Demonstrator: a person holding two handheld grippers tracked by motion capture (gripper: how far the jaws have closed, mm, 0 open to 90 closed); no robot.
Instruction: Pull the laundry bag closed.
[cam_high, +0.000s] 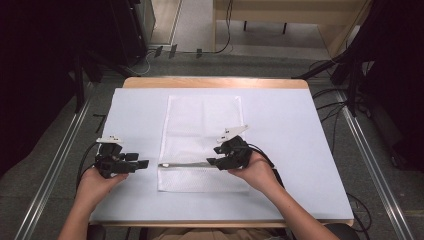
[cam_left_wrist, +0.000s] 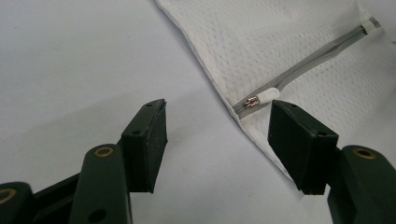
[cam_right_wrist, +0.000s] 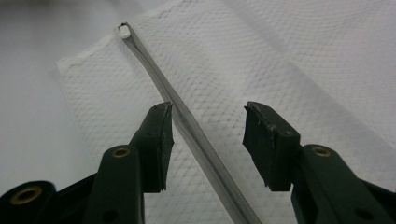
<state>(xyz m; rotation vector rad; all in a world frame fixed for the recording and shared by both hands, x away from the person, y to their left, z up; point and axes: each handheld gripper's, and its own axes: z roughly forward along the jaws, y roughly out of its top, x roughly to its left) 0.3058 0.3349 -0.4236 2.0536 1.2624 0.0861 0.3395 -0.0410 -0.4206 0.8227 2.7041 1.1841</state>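
A white mesh bag (cam_high: 202, 125) lies flat in the middle of the table, with a grey zipper (cam_high: 185, 164) running across its near end. My left gripper (cam_high: 139, 160) rests just left of the bag, pointing at it. In the left gripper view its jaws (cam_left_wrist: 217, 109) stand open around nothing, and the zipper pull (cam_left_wrist: 261, 98) lies just ahead at the bag's edge. My right gripper (cam_high: 215, 155) hovers over the right part of the zipper. Its jaws (cam_right_wrist: 209, 112) are open astride the zipper tape (cam_right_wrist: 187, 121), not pressing on it.
A white sheet (cam_high: 300, 150) covers the wooden table (cam_high: 215, 82). Bare sheet lies on both sides of the bag. Beyond the table are a grey floor, cables and dark stands.
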